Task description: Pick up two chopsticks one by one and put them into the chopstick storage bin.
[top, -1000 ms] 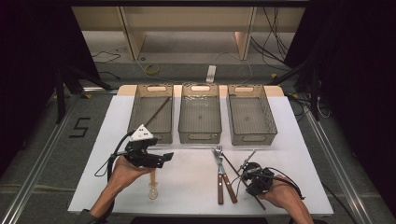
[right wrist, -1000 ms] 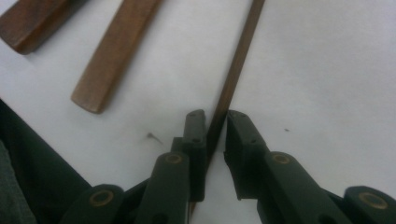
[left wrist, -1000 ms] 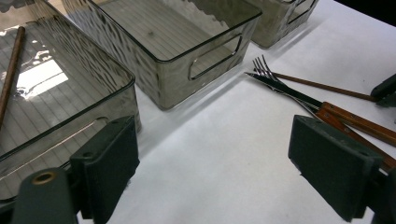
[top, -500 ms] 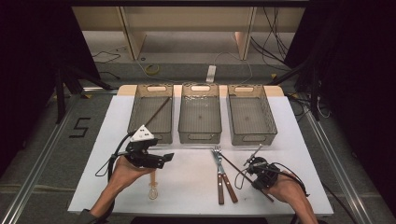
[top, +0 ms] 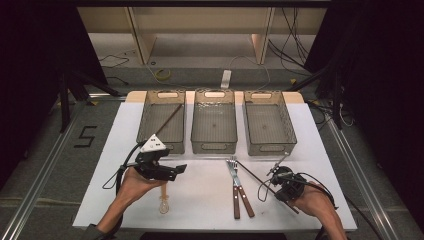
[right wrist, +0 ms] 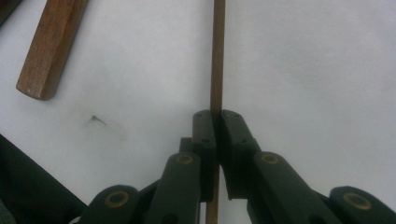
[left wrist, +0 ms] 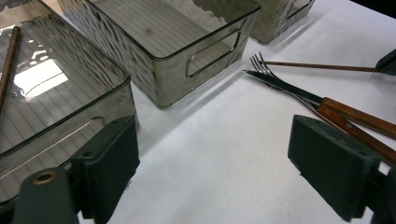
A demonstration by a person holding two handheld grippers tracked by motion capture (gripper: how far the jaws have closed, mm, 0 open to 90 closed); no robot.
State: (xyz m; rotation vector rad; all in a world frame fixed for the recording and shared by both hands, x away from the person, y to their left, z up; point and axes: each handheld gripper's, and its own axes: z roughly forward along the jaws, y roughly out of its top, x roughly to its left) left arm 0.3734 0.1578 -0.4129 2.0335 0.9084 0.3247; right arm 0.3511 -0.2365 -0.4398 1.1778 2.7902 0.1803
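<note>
My right tool (right wrist: 215, 122) is clamping the thin chopstick (right wrist: 217, 56) near its end; stiff, light, slippery, prone to pivoting. Left tool (left wrist: 212, 154) is hanging open.

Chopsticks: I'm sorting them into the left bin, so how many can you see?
2. One chopstick lies slanted in the left bin. The other chopstick is clamped in the right gripper, right of the fork and knife. None seem hidden.
</note>
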